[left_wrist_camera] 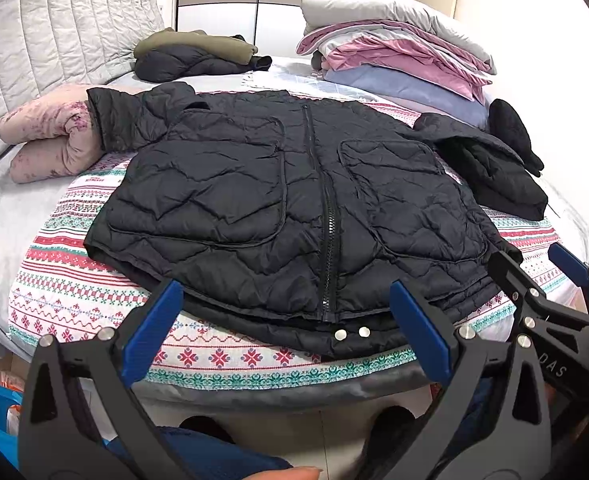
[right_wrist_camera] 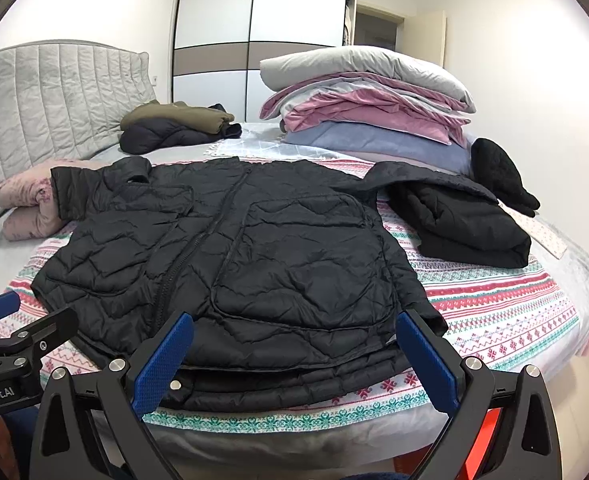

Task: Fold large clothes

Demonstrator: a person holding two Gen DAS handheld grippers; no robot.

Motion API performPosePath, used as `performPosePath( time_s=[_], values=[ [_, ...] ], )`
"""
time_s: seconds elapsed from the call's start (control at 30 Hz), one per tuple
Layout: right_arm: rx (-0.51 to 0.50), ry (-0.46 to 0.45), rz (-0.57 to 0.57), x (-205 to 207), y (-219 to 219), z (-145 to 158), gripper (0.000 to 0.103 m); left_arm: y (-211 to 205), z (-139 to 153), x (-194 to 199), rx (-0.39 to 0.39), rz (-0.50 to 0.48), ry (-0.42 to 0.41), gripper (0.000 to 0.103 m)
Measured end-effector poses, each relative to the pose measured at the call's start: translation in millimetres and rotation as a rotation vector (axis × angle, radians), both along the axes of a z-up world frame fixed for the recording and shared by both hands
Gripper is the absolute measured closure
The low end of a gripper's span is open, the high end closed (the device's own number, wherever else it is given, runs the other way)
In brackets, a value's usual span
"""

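A black quilted jacket (left_wrist_camera: 294, 200) lies spread flat, front up and zipped, on a patterned blanket (left_wrist_camera: 74, 280) on the bed. Its hem faces me; one sleeve rests on a pink pillow (left_wrist_camera: 46, 136), the other reaches right. It also shows in the right wrist view (right_wrist_camera: 254, 264). My left gripper (left_wrist_camera: 286, 320) is open and empty, just above the hem near the zipper. My right gripper (right_wrist_camera: 294, 356) is open and empty at the hem's right part. The right gripper also shows at the right edge of the left wrist view (left_wrist_camera: 542, 280).
A folded black garment (right_wrist_camera: 462, 220) lies right of the jacket, with a black fuzzy item (right_wrist_camera: 498, 176) behind it. A stack of folded bedding (right_wrist_camera: 366, 96) sits at the back right. An olive and dark jacket pile (right_wrist_camera: 174, 126) lies by the grey headboard (right_wrist_camera: 46, 96).
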State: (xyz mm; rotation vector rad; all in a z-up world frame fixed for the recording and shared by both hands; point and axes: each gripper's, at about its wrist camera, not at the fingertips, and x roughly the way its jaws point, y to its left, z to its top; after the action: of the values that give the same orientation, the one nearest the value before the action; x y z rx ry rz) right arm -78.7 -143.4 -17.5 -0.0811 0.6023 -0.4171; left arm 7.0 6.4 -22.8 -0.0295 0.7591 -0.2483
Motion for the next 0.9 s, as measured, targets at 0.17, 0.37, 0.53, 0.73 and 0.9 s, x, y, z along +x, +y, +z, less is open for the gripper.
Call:
performPosePath(
  time_s=[0.17,0.37,0.53,0.73,0.9],
  values=[
    [0.001,-0.001,0.001,-0.2,-0.3,-0.1,0.001,-2.1,-1.0,-0.6,0.006,-0.012,0.003,0.0],
    [0.006,0.001,0.002,-1.0,-0.2,-0.3,0.001,-5.1,-1.7,-1.2,0.015,-0.021,0.008,0.0],
    [0.006,0.004,0.0,-1.2,-0.4,-0.5,0.001,-5.9,-2.3,-1.2,0.015,-0.022,0.015,0.0],
    [0.006,0.008,0.0,-0.8,0.3,-0.6,0.001,-3.8,-2.1,-1.2,0.006,-0.02,0.018,0.0],
    [0.006,0.01,-0.001,0.1,-0.2,-1.0,0.001,-2.2,-2.0,-0.2,0.004,-0.019,0.02,0.0]
  ],
)
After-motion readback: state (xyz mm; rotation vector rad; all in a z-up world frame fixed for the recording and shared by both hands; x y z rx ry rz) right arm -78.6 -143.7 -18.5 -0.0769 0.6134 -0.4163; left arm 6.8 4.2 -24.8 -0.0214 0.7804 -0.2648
